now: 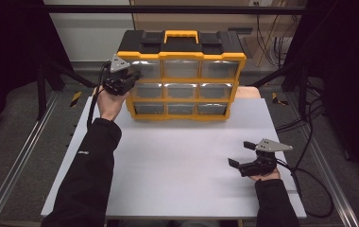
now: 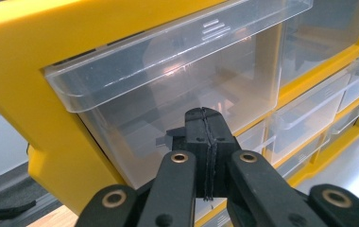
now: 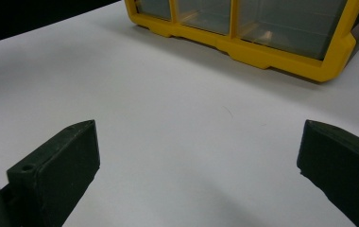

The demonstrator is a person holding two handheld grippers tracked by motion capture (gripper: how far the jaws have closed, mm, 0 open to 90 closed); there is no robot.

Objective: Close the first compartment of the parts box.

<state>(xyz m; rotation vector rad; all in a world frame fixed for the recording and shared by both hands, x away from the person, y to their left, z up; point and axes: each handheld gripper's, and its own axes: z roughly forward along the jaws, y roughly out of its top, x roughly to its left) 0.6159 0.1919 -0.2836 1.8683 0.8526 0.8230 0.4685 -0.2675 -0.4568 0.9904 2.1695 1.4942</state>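
The yellow drawer organizer (image 1: pixel 182 75) stands at the table's (image 1: pixel 177 161) far edge. The left gripper (image 2: pixel 206 142), jaws pressed together, noses against its top-left clear drawer (image 2: pixel 168 85), likely to work it. The right gripper (image 1: pixel 243 153) waits nearby, jaws wide apart.

A white table (image 1: pixel 177 161) carries everything, its top a plain matte sheet. At its 12 o'clock edge stands a yellow organiser (image 1: pixel 182 75), upright, with a black lid and a yellow handle on top and three rows of three clear drawers facing 6 o'clock. Its yellow base rests flat on the white top, as the right gripper view (image 3: pixel 243 42) shows. Behind the organiser, at about 1 o'clock, a strip of bare wood (image 1: pixel 248 92) shows past the white sheet.
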